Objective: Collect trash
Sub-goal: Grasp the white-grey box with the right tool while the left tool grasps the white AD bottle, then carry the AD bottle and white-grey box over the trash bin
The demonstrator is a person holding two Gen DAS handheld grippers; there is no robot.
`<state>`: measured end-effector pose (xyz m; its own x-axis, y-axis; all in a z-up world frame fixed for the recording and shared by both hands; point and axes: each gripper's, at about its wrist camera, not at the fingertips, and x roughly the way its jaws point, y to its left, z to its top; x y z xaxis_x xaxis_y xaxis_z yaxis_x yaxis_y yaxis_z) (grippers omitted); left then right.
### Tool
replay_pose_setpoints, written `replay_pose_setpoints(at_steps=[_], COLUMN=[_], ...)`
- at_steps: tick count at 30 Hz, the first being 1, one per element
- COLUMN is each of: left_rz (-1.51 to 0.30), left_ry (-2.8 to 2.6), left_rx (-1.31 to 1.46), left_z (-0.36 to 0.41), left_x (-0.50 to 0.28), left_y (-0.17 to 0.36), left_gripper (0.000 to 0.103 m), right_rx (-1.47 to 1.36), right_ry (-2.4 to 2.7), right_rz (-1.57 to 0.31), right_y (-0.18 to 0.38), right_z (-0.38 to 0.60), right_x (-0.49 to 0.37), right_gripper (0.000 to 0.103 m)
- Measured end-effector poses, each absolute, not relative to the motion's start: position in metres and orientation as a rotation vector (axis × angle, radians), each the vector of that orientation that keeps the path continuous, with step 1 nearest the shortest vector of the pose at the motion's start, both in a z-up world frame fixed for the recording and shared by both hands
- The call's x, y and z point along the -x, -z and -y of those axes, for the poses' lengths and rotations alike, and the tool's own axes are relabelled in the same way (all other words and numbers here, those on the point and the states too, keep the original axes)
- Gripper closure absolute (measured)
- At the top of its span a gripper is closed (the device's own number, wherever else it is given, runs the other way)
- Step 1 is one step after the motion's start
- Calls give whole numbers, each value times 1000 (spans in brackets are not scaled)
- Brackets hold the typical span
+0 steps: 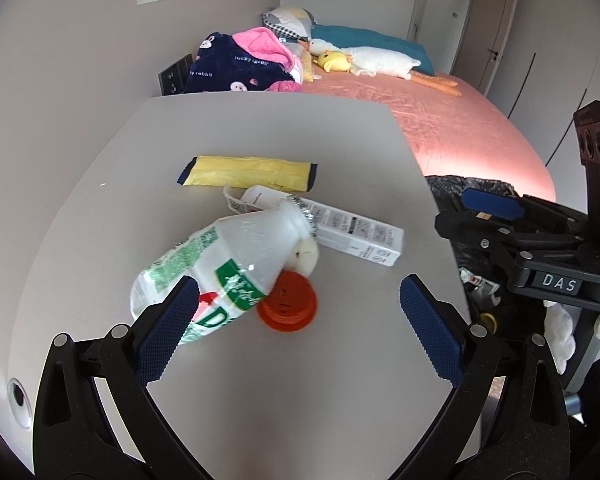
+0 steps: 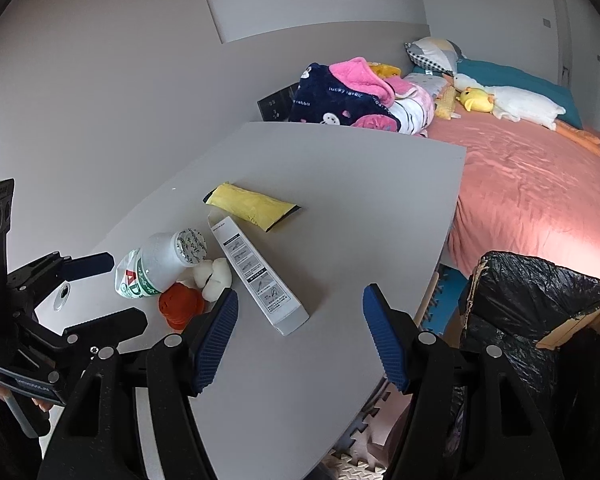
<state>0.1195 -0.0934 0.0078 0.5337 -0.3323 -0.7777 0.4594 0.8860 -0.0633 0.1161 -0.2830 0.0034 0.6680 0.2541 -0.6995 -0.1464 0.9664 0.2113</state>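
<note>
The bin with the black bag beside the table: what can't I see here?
- Inside of the bin: right wrist view shows only its outer bag; the left wrist view's right gripper covers it.
- Print on the white box: too small.
- Bottle label: blurred.

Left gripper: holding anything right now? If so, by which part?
Nothing held. The left gripper is open, its left pad at the bottle base, right pad clear of it. The right gripper is open too, over bare table.

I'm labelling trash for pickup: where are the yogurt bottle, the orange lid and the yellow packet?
yogurt bottle [image 1: 236,256], left wrist view, on its white body.
orange lid [image 1: 288,304], left wrist view, on its top.
yellow packet [image 2: 252,206], right wrist view, on its middle.
</note>
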Motion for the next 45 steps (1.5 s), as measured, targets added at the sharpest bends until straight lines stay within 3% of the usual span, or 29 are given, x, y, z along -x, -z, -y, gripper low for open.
replay_pose_setpoints(at_steps=[28, 37, 42, 45], left_rz=[-958, -973, -958, -954], left_ry=[595, 647, 646, 631], left_rx=[-282, -215, -174, -138], left_z=[63, 54, 50, 47], left_x=[-178, -189, -188, -186], left_y=[30, 38, 40, 39], left_gripper=[6, 6, 7, 7], right_rx=[-8, 53, 78, 60], right_ry=[-286, -304, -327, -336], right_rz=[-915, -945, -939, -939], right_y=[36, 50, 52, 52], right_z=[233, 216, 208, 208], right_x=[-172, -186, -185, -181], right_gripper=[37, 52, 72, 72])
